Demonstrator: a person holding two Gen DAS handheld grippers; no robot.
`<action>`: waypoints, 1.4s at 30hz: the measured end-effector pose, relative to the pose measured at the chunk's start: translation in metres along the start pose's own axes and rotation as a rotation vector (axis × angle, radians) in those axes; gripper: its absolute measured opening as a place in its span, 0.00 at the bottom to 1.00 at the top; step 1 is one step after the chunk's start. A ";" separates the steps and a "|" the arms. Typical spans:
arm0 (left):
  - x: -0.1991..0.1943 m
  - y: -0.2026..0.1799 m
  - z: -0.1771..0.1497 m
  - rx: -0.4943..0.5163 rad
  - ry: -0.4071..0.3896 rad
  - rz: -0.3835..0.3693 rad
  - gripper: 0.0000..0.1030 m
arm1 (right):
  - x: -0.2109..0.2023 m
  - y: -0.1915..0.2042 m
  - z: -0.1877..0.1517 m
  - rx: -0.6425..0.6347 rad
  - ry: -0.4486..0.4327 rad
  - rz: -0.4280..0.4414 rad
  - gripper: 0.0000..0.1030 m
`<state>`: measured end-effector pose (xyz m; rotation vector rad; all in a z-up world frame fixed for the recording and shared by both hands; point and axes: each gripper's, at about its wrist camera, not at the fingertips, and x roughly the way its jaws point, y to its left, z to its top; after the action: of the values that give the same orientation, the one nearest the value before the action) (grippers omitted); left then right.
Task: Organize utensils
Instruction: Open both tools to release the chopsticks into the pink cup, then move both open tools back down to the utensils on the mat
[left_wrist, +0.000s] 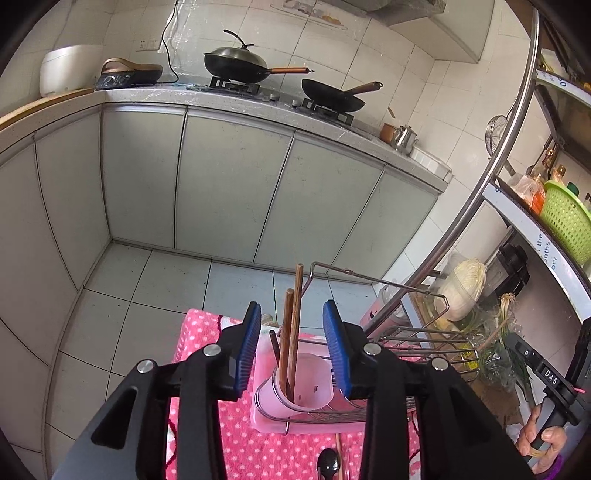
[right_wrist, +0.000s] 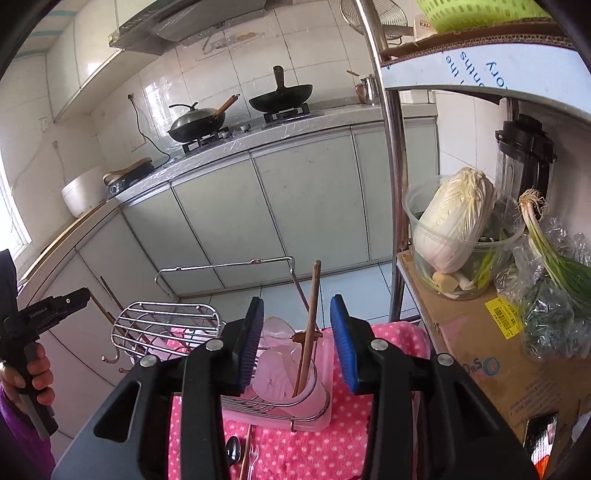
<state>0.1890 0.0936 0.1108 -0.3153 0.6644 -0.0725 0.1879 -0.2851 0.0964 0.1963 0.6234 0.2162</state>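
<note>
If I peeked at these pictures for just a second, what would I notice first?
Probably the bright pink polka-dot cloth at the bottom, with a pink cup holding tall wooden chopsticks inside a shiny wire rack. Right in front, each claw's blue pads stand apart, holding nothing. Farther back, two black woks sit on the stove, and a big pale cabbage fills a clear tub on the right.

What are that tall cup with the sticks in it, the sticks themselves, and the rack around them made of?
Cup: seemingly translucent pink plastic, with light passing through its wall.
Chopsticks: probably wood, brown and matte.
Rack: metal wire, shiny and silvery, likely steel or chrome-plated.
</note>
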 end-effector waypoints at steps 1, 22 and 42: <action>-0.007 0.001 0.000 -0.001 -0.013 -0.002 0.33 | -0.007 0.002 -0.002 -0.003 -0.011 0.005 0.37; -0.005 -0.017 -0.151 0.084 0.233 -0.128 0.31 | 0.015 0.026 -0.155 0.055 0.251 0.128 0.37; 0.126 -0.035 -0.242 0.069 0.697 -0.053 0.04 | 0.037 0.013 -0.193 0.129 0.378 0.172 0.37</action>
<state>0.1399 -0.0241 -0.1324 -0.2372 1.3407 -0.2625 0.1002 -0.2403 -0.0747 0.3377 0.9988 0.3842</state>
